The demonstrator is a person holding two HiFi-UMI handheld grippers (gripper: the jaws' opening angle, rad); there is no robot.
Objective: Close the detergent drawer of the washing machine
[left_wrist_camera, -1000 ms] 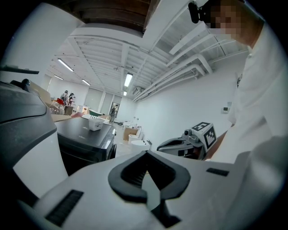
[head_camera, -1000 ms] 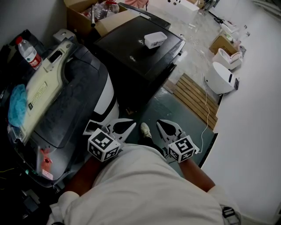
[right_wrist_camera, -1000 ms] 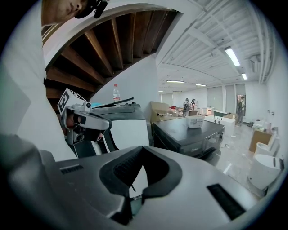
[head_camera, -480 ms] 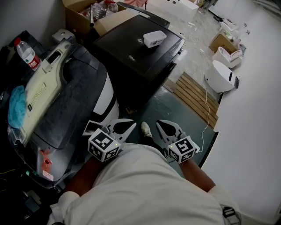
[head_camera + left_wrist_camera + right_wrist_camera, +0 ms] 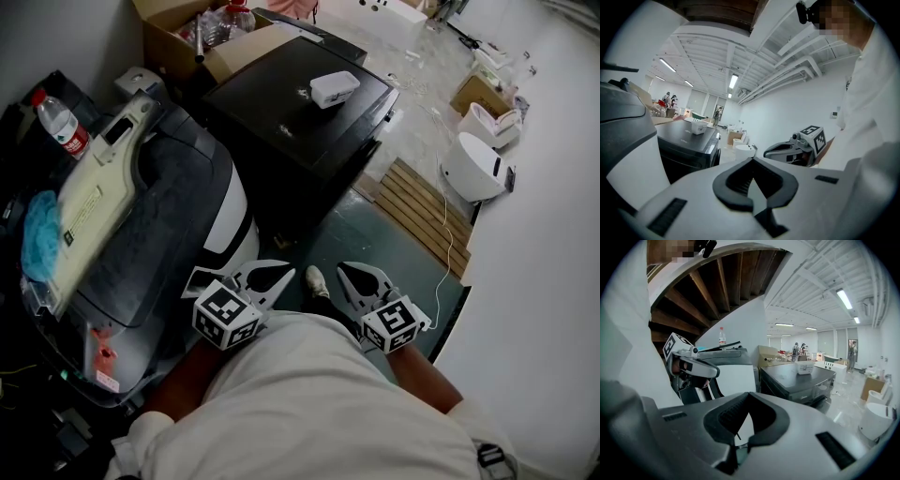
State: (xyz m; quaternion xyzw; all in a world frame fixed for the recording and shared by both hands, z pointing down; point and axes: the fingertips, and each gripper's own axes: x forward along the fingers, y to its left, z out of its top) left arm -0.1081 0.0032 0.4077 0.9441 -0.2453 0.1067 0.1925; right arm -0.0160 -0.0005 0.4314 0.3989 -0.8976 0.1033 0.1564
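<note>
The washing machine [image 5: 159, 234] stands at the left, a top loader with a dark grey lid and white side. A cream panel [image 5: 89, 202] runs along its top. I cannot make out a detergent drawer or whether it stands open. Both grippers hang side by side over the green floor, close to the person's body and apart from the machine. My left gripper [image 5: 284, 270] is shut with nothing in it, just right of the machine's front corner. My right gripper [image 5: 344, 269] is shut and empty too. The machine's white side [image 5: 736, 376] shows beyond the left gripper [image 5: 693, 366] in the right gripper view.
A black cabinet [image 5: 300, 112] with a white box [image 5: 334, 89] on top stands beyond the washer. A water bottle [image 5: 61, 122] and blue cloth [image 5: 39, 234] sit at the far left. A wooden slat mat [image 5: 417, 211] and a white round appliance [image 5: 473, 169] lie to the right.
Only the head view has shifted slightly. Both grippers hold still and stay shut.
</note>
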